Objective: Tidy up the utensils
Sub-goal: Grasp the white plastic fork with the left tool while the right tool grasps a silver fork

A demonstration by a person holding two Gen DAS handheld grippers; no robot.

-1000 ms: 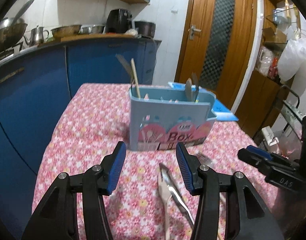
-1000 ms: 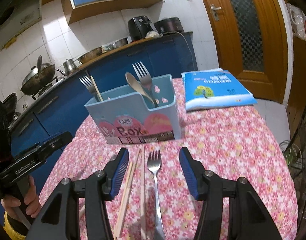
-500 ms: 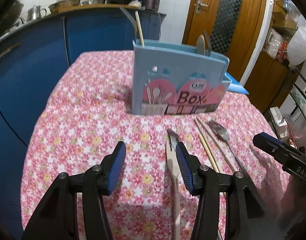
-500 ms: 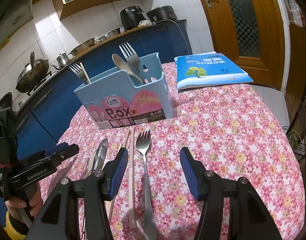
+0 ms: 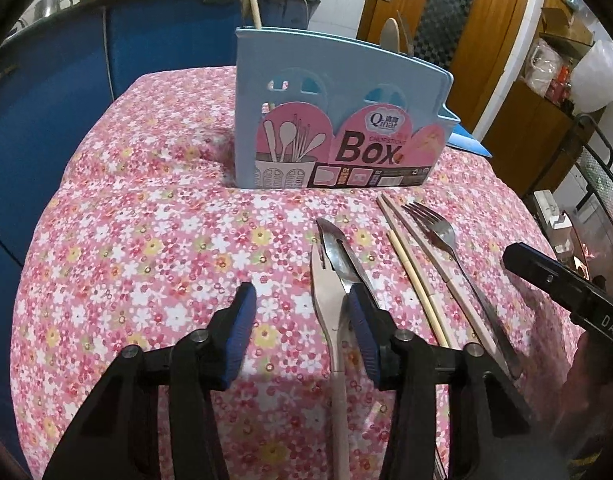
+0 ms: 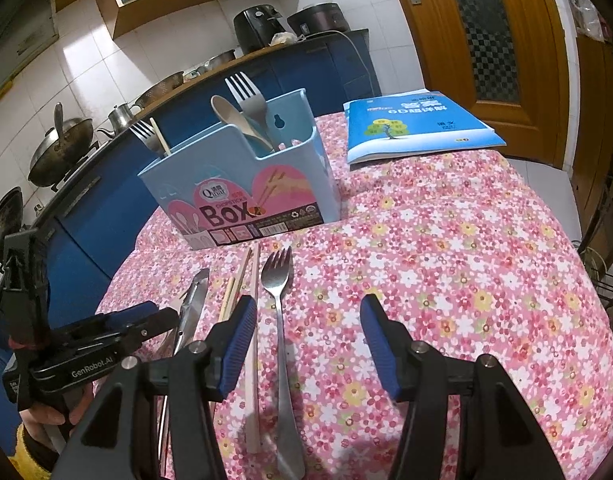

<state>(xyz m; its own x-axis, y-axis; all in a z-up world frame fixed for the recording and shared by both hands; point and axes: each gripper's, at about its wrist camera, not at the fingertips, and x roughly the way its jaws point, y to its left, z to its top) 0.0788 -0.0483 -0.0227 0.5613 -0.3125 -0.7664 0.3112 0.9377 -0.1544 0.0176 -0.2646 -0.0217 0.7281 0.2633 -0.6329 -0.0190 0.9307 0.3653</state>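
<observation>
So both grippers are spread wide and holding nothing. The left gripper (image 5: 300,314) sits low over the pink floral tablecloth (image 5: 146,248), its right finger right next to a pale pink-handled fork (image 5: 326,312) that lies partly under a steel knife (image 5: 338,252). The right gripper (image 6: 308,338) hovers over a plain steel fork (image 6: 280,320), with a pair of wooden chopsticks (image 6: 252,340) just left of it. Beyond them stands the light blue plastic utensil box (image 6: 242,184) labelled "Box", with a fork, a spoon and a chopstick already standing in it. A blue book (image 6: 418,126) lies far right.
</observation>
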